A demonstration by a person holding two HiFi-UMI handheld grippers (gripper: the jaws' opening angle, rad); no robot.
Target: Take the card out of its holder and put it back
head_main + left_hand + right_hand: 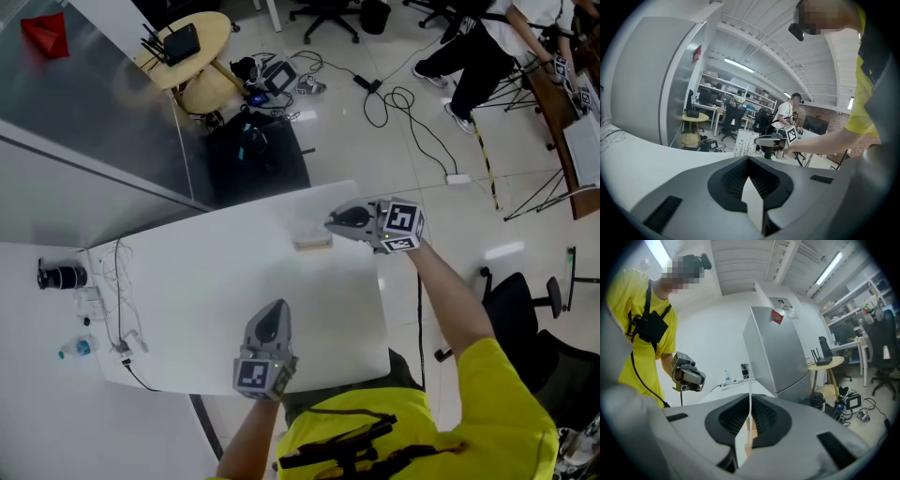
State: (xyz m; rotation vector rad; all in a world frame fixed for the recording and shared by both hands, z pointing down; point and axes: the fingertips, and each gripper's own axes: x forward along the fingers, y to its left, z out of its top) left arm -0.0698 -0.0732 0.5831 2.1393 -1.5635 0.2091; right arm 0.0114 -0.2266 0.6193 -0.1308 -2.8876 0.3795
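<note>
**White card pinched over its wooden holder**

Pale table (206, 281) carries the work. The right gripper (330, 223) has its fingers clamped on the card (744, 143), which stands upright and edge-on between them. The left gripper (274, 309) hovers well apart, fingers together on nothing. As I judge it, the card should stay vertical and lined up with the slot beneath the fingertips. It should travel straight, with no twist, since a tilt could jam it or tip the light holder (312, 244). That holder sits just below the right fingers. Whether the card's lower edge is in its slot, I cannot tell.
</note>
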